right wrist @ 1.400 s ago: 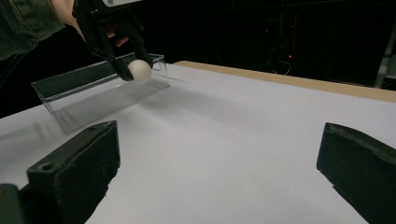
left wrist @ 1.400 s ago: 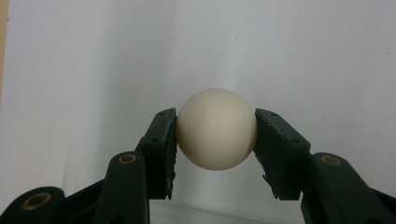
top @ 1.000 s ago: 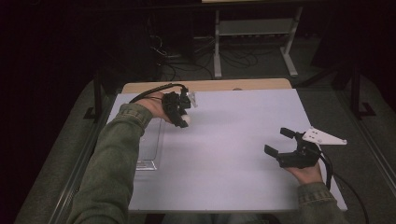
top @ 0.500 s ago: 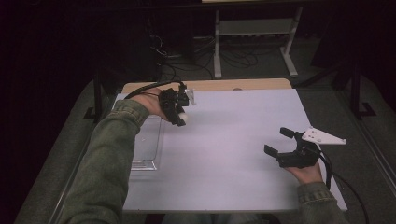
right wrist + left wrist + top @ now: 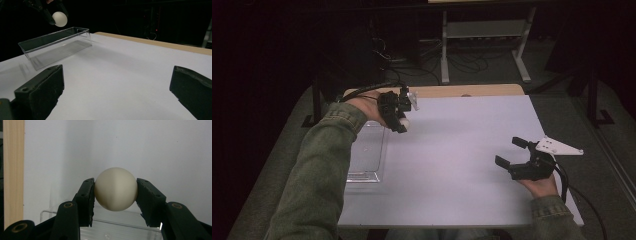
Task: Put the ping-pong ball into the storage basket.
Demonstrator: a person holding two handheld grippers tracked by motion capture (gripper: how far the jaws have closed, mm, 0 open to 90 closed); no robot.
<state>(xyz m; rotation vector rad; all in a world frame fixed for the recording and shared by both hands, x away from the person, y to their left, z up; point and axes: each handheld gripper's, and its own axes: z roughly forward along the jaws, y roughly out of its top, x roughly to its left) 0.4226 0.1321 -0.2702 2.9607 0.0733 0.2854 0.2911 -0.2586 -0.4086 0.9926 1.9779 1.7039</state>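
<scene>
1. A clear plastic tray is seen at about nine o'clock on the white table, lying along its left edge. The tray appears empty, though its near end is hidden by the person's sleeve in the high view, so this cannot be confirmed.

2. The left gripper is held in the air at about ten o'clock, just beyond the tray's far end. Its jaws are clamped on a white ball, one pad pressed against each side, and the ball is carried clear of the table. From the right gripper view the ball is seen above the tray's far left corner.

3. The right gripper is held low at about four o'clock, well apart from the tray. Its jaws stand wide apart with nothing between them.

4. The step in hand is judged to be the carry: the ball has been gripped and lifted, but not yet placed.

5. The next move is judged to call for the ball to be brought over the open tray, lowered inside the walls, and released close to the floor, since a round ball dropped from height could bounce or roll out.
</scene>
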